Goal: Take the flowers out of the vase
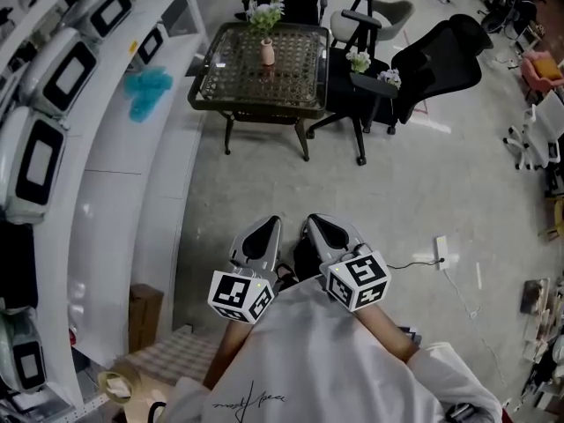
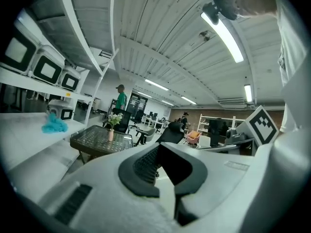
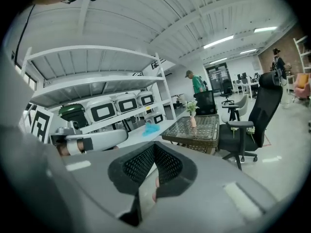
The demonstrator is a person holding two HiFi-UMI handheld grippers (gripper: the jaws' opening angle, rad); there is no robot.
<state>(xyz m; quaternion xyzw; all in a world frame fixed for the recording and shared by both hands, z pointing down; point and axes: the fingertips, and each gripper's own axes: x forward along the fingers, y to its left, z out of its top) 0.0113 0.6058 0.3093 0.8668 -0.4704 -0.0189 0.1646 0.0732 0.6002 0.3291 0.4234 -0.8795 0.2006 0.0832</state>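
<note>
On the left is a long white shelf [image 1: 132, 174] with a blue cloth [image 1: 145, 89] on it. It runs right up to the table [image 1: 256, 107], so an elbow could bump it if the person walks too close. The left claw [image 1: 264, 227] is held near the person's tummy, far from the table. It is shut tight and has nothing in it. The vase [image 1: 267, 53] is small and pink and stands up straight near the back of the table, with the flowers [image 1: 266, 12] poking out of its top. Both are a long way from the claws, so I think the job has not begun. The vase looks thin and light. If a claw pulls the flowers sideways, or nothing holds the vase down, I think it could tip, roll on the table top and maybe break. A claw that comes in shut could just knock it over, so it has to open first. A hard squeeze could snap the stems. The right claw [image 1: 319, 226] is just beside the left one, also shut and empty. Further right is a black chair [image 1: 441, 55], and near it sit more white flowers [image 1: 359, 59]. A claw could go for those by mistake. On the floor to the right a cord [image 1: 414, 263] lies loose, and a foot could catch on it.
</note>
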